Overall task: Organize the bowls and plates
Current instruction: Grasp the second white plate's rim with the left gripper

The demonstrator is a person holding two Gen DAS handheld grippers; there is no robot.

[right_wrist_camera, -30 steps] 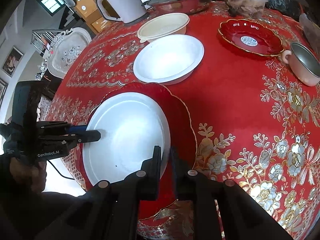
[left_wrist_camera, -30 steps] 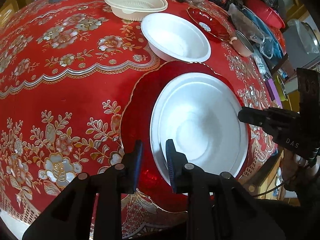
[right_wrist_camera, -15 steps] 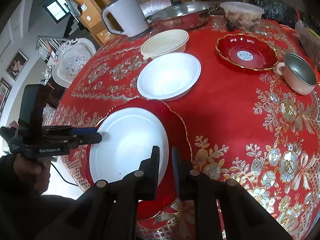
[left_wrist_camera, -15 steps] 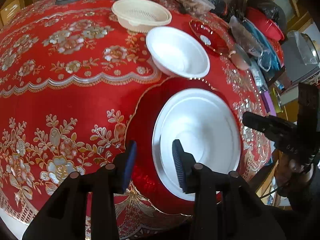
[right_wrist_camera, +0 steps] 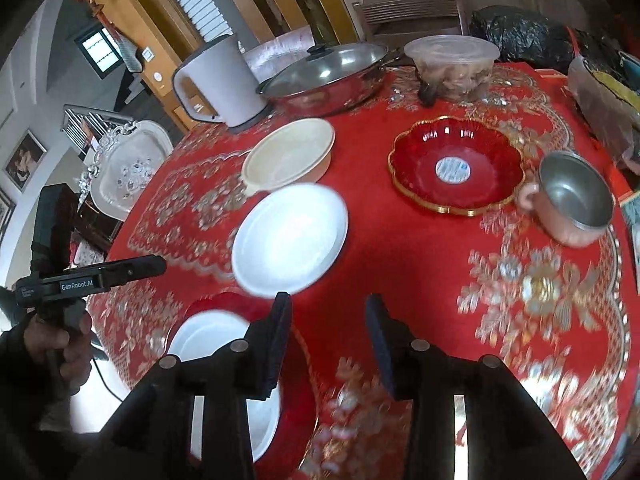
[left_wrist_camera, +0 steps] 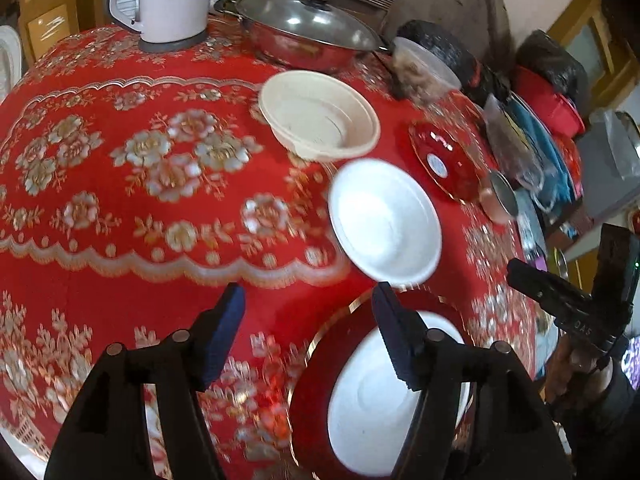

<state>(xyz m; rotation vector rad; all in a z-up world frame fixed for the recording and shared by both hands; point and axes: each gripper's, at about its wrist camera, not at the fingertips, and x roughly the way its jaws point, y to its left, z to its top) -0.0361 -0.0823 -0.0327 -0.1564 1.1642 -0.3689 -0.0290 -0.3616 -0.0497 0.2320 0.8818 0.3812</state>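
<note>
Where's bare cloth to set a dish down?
Bare cloth left of the cream bowl and white bowl, below the kettle; another patch right of the white bowl, below the metal cup. Crowded along the far edge.

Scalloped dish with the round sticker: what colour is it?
Red with a gold rim; right wrist view shows it best.

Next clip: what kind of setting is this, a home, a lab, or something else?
Most likely a lived-in home dining room. A table under a red floral tablecloth carries an electric kettle, a lidded pan and loose bowls; a framed picture hangs on the wall behind.
</note>
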